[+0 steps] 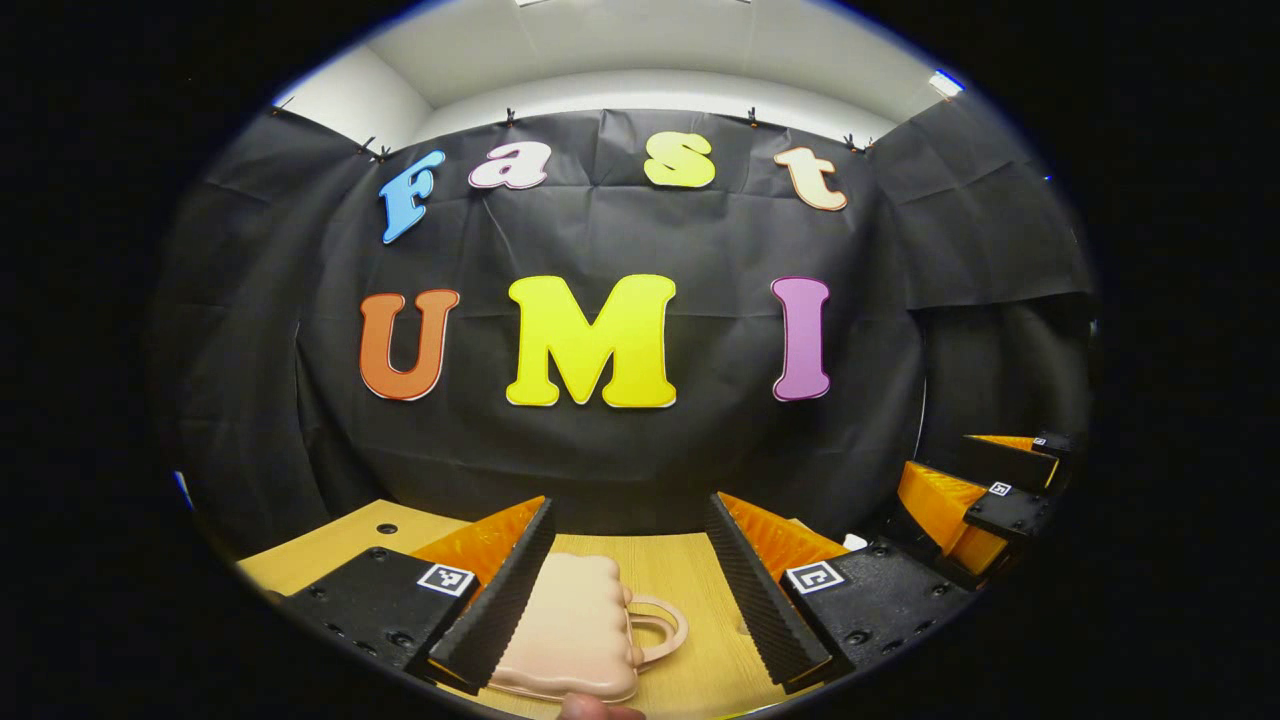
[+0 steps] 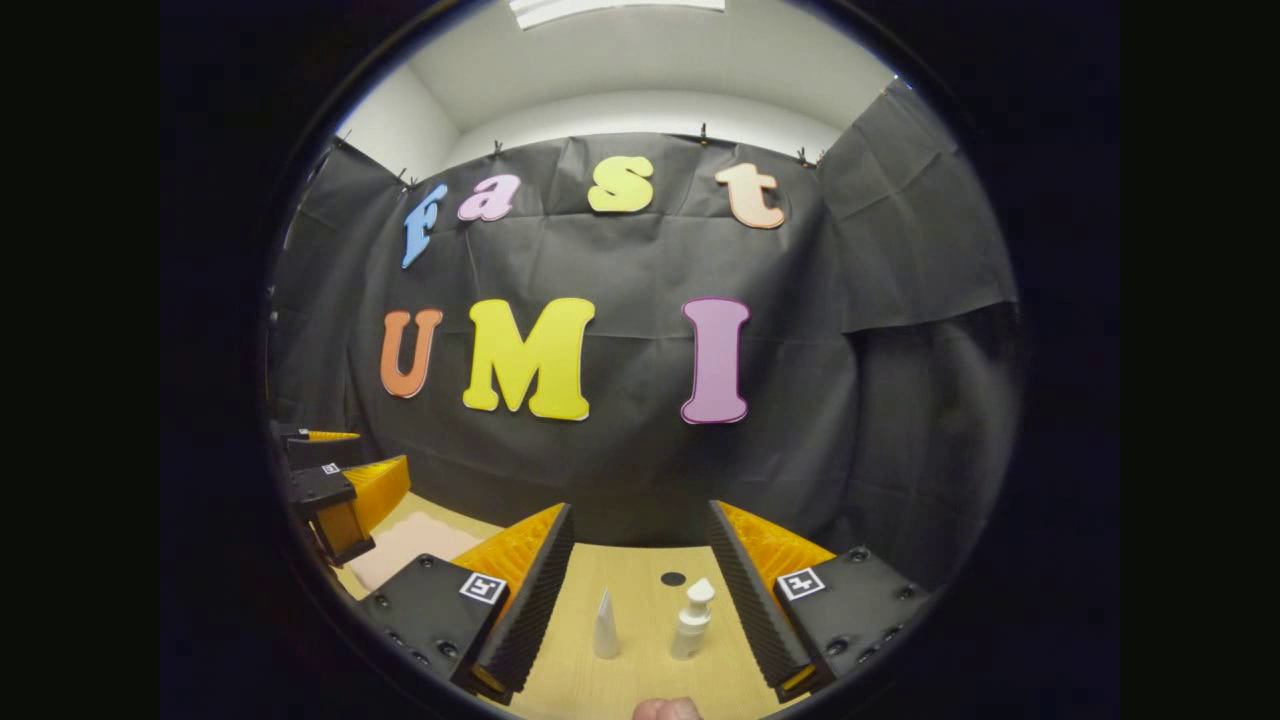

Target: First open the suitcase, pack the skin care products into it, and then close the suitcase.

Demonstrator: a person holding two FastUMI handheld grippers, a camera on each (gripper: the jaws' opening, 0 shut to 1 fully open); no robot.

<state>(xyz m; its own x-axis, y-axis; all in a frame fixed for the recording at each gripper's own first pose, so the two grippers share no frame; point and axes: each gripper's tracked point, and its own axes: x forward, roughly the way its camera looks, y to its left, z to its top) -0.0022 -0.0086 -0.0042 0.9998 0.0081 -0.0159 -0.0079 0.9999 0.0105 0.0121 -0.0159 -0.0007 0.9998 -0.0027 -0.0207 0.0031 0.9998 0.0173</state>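
A small pale pink suitcase lies flat and closed on the wooden table, its handle pointing right. My left gripper hovers open above it, nothing between its fingers. In the right gripper view, a white pointed tube and a white pump bottle stand upright side by side on the table. My right gripper is open over them, touching neither. The suitcase also appears at the left of the right gripper view, under the left gripper.
The right gripper sits at the right edge of the left gripper view. The table has a small dark hole behind the bottles and another hole at its left. Black cloth wall stands close behind the table. A fingertip shows at the bottom.
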